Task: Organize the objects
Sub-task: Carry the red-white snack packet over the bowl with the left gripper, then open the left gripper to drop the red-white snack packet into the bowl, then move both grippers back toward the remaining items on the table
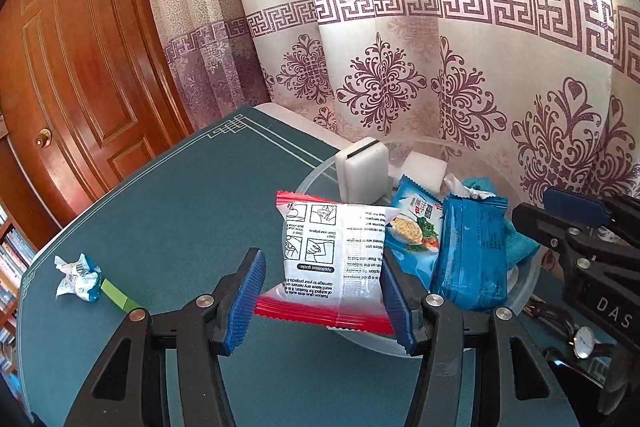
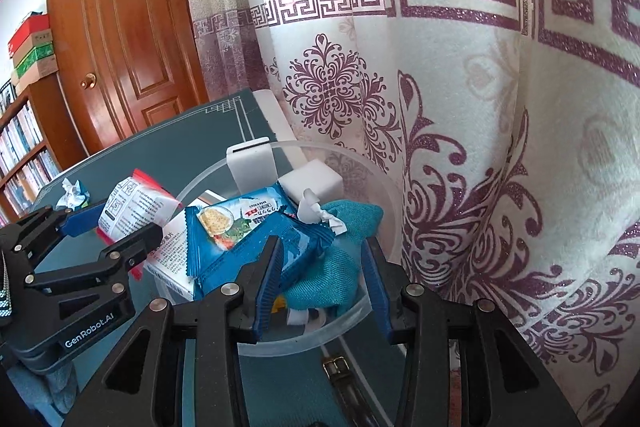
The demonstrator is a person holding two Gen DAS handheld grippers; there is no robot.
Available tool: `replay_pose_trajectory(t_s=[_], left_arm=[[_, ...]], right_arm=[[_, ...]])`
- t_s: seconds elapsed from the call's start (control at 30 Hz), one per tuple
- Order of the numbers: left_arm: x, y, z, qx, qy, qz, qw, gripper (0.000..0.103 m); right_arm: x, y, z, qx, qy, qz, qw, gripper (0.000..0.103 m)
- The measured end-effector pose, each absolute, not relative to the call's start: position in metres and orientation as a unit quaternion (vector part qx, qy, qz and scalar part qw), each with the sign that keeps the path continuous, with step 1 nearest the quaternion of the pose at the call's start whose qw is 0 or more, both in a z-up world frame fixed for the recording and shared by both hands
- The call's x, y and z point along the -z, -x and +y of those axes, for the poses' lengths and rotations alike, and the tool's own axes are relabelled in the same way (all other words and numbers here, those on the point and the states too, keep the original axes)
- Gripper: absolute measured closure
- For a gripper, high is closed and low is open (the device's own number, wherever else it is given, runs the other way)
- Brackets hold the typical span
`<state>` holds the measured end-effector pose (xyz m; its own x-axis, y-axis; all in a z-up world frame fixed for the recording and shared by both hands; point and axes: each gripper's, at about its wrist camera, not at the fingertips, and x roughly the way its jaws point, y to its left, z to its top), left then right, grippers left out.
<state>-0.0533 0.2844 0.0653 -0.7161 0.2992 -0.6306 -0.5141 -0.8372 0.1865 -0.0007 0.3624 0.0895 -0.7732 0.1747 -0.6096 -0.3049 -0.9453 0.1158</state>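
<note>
Packet [image 1: 336,263], white with red ends, sits clamped between the left gripper's [image 1: 322,301] jaws just above the clear bowl's [image 1: 524,287] rim, probably ready to drop in. Right gripper [image 2: 322,283] hovers over the teal cloth [image 2: 340,267], jaws apart, gripping nothing.

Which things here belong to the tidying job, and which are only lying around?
Job:
- white packet, held by the left gripper
- clear bowl
- blue packets in it
- crumpled wrapper on the table

Lying about:
- wristwatch
- curtain
- door
</note>
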Motion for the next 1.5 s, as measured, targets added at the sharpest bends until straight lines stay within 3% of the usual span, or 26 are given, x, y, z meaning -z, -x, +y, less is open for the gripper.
replay_pose_trajectory(t_s=[0.47,0.5,0.53,0.6,0.9,1.1,1.23,1.5], left_arm=[[-0.071,0.078,0.317,-0.886,0.329,0.139,0.296,0.041],[-0.072,0.078,0.319,-0.884,0.329,0.135,0.304,0.034],[-0.072,0.08,0.319,-0.883,0.329,0.133,0.306,0.018],[-0.073,0.08,0.317,-0.888,0.323,0.124,0.304,0.011],[-0.069,0.083,0.294,-0.892,0.336,0.106,0.284,0.011],[-0.066,0.083,0.273,-0.9,0.337,0.099,0.257,0.005],[-0.064,0.084,0.257,-0.905,0.339,0.095,0.241,0.003],[-0.062,0.091,0.213,-0.915,0.343,0.068,0.202,0.001]], right_arm=[[-0.085,-0.006,0.372,-0.934,0.309,0.123,0.129,0.06],[-0.085,-0.006,0.372,-0.934,0.31,0.124,0.129,0.06],[-0.084,-0.007,0.373,-0.933,0.31,0.125,0.129,0.06],[-0.084,-0.008,0.372,-0.933,0.311,0.126,0.129,0.06],[-0.088,-0.012,0.366,-0.935,0.305,0.13,0.13,0.06],[-0.091,-0.014,0.359,-0.936,0.3,0.132,0.128,0.06],[-0.097,-0.016,0.352,-0.94,0.291,0.131,0.124,0.051],[-0.108,-0.012,0.327,-0.946,0.284,0.119,0.101,0.051]])
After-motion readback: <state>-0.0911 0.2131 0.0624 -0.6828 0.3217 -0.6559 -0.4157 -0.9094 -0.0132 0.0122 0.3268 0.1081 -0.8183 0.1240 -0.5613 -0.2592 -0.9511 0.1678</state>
